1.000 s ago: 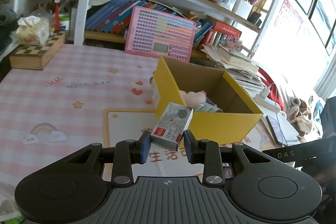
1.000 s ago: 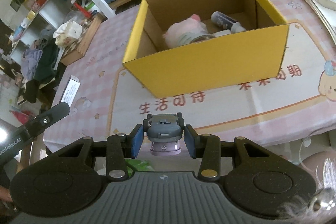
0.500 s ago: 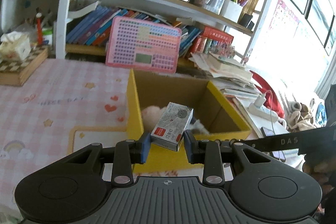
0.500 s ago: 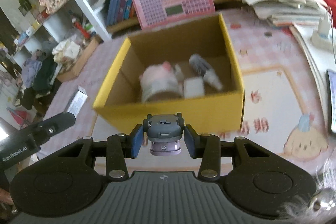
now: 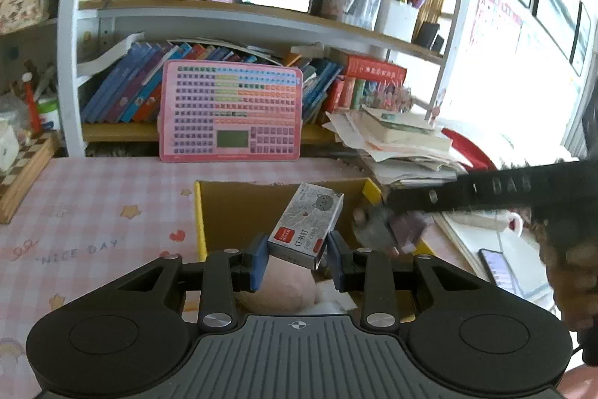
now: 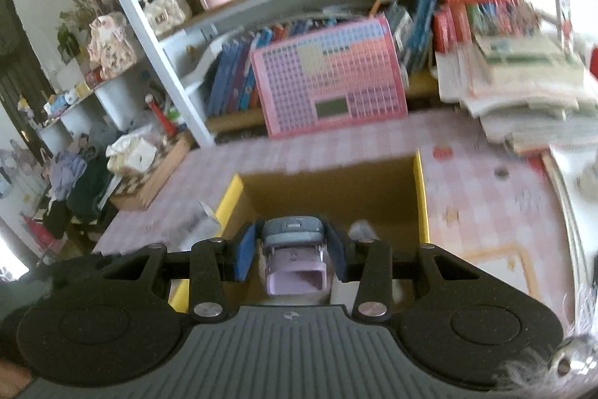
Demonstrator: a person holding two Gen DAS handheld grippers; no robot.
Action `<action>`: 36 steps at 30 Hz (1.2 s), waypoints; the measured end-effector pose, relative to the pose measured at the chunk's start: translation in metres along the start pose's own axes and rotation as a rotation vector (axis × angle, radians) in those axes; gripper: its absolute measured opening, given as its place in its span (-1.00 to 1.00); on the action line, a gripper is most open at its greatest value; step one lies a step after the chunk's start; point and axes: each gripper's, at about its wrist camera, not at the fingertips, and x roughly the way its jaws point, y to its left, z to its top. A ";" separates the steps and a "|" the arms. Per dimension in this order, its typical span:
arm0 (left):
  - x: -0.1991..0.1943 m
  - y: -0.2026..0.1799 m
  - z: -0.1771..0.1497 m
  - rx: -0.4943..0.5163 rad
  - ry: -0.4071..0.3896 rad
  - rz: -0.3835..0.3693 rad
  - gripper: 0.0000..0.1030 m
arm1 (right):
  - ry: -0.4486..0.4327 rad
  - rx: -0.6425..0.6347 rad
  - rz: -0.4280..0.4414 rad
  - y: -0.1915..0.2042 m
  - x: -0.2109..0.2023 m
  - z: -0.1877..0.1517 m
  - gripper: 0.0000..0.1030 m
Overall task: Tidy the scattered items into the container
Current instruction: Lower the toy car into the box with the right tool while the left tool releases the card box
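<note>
Ahead of me a pink keyboard toy [image 5: 230,113] leans against the bookshelf [image 5: 261,14]. Right of it I see stacked papers [image 5: 400,144]; left, a checkered box [image 5: 22,171].

The box [image 5: 199,212] is yellow outside, brown inside. The packet [image 5: 306,225] above it is grey with a red corner and a cat face. The surface [image 5: 97,197] around it is pink-and-white check; the stapler [image 6: 293,255] is grey and lilac.
</note>
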 end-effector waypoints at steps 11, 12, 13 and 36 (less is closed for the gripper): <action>0.081 0.003 -0.001 0.079 0.128 0.109 -0.38 | 0.117 -0.137 -0.099 -0.011 0.090 0.004 -0.25; 0.087 0.003 -0.002 0.088 0.144 0.117 -0.38 | 0.148 -0.141 -0.101 -0.012 0.099 0.002 -0.24; 0.092 0.002 -0.003 0.097 0.158 0.122 -0.37 | 0.174 -0.142 -0.101 -0.014 0.106 -0.001 -0.24; 0.081 -0.015 0.002 0.173 0.088 0.165 0.45 | 0.144 -0.090 -0.089 -0.011 0.104 -0.002 0.39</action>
